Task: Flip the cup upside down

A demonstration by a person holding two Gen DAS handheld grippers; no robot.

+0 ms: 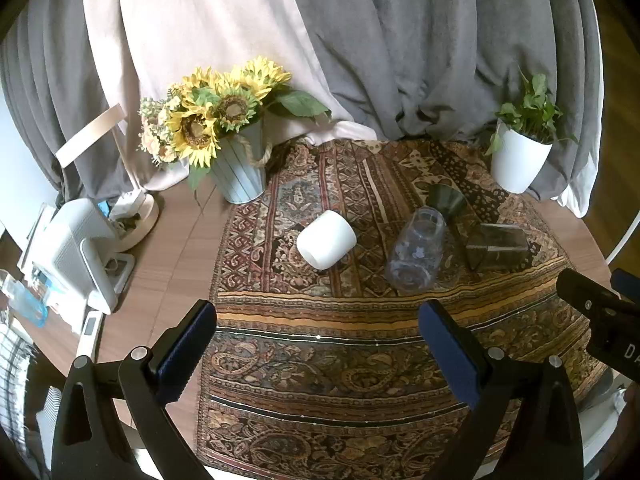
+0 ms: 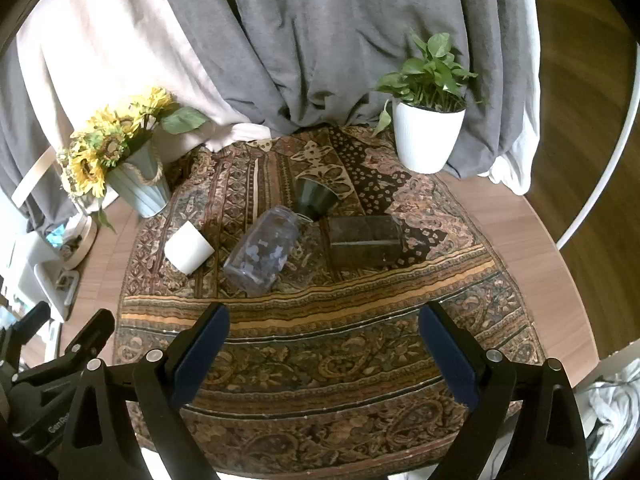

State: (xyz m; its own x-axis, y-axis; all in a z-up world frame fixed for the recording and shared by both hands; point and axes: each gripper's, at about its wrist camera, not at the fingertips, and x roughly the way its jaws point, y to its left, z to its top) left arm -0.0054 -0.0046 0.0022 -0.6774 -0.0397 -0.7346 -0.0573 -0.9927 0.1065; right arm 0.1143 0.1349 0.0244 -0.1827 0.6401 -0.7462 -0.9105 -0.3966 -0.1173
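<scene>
A white cup [image 1: 326, 245] lies on its side on the patterned cloth [image 1: 340, 360], left of a clear jar [image 1: 416, 250] that also lies on its side. It also shows in the right wrist view [image 2: 189, 249], next to the jar [image 2: 262, 251]. A dark green cup [image 2: 316, 197] and a dark glass box [image 2: 365, 242] lie behind and right of the jar. My left gripper [image 1: 318, 344] is open and empty, above the cloth's near part. My right gripper [image 2: 324, 344] is open and empty, also short of the objects.
A bucket of sunflowers [image 1: 224, 136] stands at the back left and a white plant pot [image 1: 518, 160] at the back right. Grey curtains hang behind. White devices [image 1: 80, 256] crowd the table's left edge. The round wooden table [image 2: 520, 240] ends close on the right.
</scene>
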